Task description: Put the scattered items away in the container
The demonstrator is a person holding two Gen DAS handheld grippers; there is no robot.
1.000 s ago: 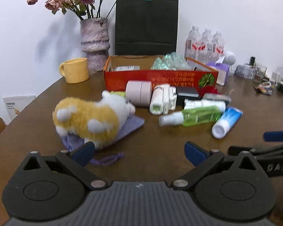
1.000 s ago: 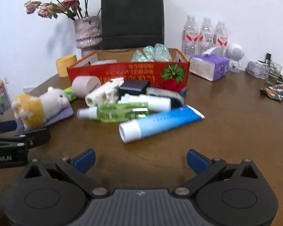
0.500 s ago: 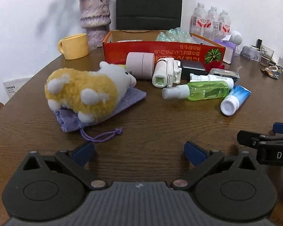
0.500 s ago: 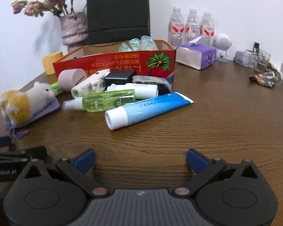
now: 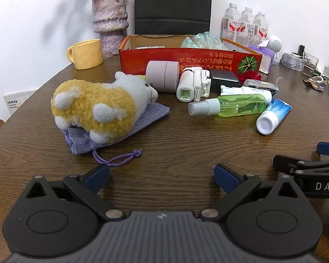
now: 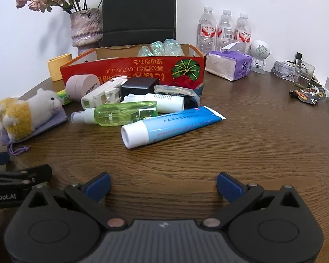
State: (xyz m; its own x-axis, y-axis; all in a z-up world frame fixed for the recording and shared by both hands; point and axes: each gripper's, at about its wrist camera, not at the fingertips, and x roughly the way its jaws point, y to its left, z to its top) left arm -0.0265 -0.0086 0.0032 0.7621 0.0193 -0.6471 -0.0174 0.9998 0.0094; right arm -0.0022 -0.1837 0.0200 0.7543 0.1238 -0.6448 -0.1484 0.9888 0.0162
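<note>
left black plastic two-finger gripper (image 5: 161,176) | blue pads (image 5: 226,177), silver rivets, grey ribbed body | right black plastic two-finger gripper (image 6: 163,183) identical, white "DAS" lettering

Plush toy (image 5: 98,107) on drawstring pouch (image 5: 118,131), left of clutter. Spray bottle (image 5: 228,105) before lotion bottle (image 5: 250,91), left of tube (image 5: 273,116). Cardboard box (image 5: 186,57) behind all. Mug (image 5: 85,53), vase (image 5: 109,19) left of box; tissue pack (image 6: 229,65) right.

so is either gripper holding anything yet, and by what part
Nothing is held. The left gripper and right gripper are both open over bare table, short of the plush and tube.
</note>
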